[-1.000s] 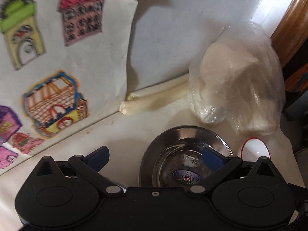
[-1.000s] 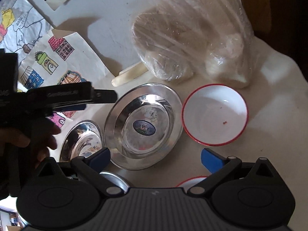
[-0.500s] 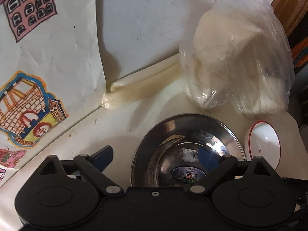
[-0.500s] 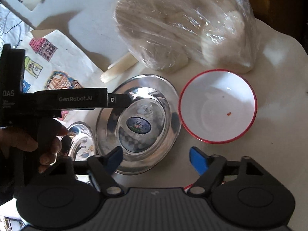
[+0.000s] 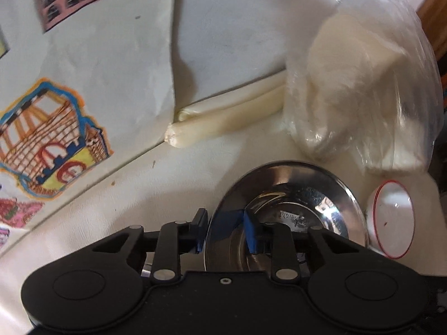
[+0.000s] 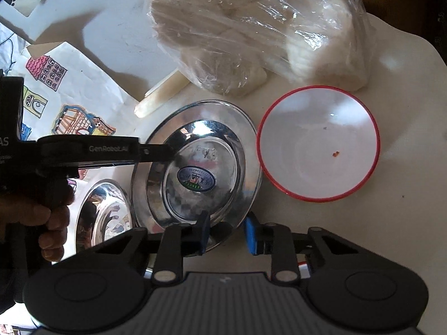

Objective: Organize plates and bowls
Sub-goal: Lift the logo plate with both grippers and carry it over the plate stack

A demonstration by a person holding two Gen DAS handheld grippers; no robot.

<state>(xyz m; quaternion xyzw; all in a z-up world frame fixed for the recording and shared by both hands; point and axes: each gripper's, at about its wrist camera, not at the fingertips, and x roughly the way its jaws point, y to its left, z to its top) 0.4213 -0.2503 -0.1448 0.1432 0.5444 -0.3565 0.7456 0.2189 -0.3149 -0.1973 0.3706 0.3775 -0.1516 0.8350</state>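
Left wrist — left claw (image 5: 226, 233) straddles steel plate (image 5: 293, 195) rim.

We see a cream-white worktop (image 6: 391, 223) with a rounded far corner, patched with bright light and soft shadows. A white wall (image 5: 237, 28) rises behind it, and children's drawings of coloured houses (image 5: 50, 139) on creased paper lean against it. A roll of pale paper (image 5: 223, 120) lies where wall and worktop meet, beside a clear plastic bag of pale stuff (image 6: 251, 28). Brown wooden furniture (image 5: 435, 16) stands at the far right edge.
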